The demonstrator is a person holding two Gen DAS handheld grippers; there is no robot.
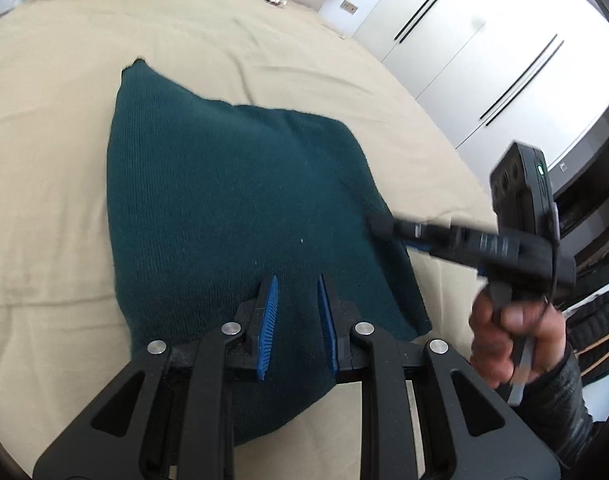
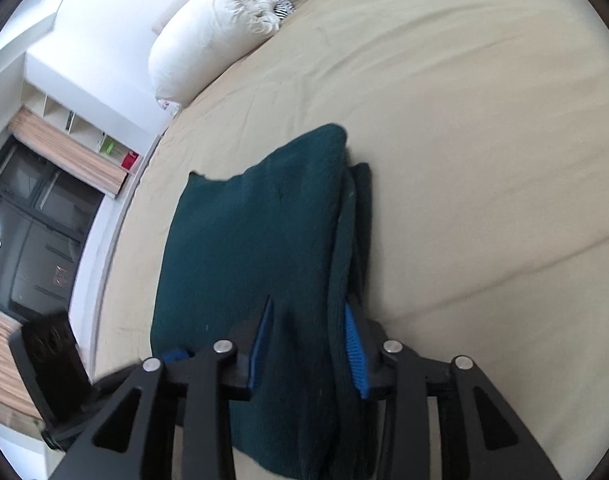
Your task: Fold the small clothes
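Jaws first: the left gripper (image 1: 297, 292) has its blue pads apart, hovering over the near end of the dark green knit (image 1: 240, 208) with nothing pinched. On the right gripper (image 2: 309, 312) the jaws are apart too, straddling the knit's stacked right edge, not squeezing it as far as I can tell. The knit lies on the beige bed (image 1: 44, 160), already folded into a thick block, so I'd guess we're at the last fold or tidying. Next move needs a firm bite through all layers. Pillow (image 2: 208, 36) sits far off, nothing blocking.
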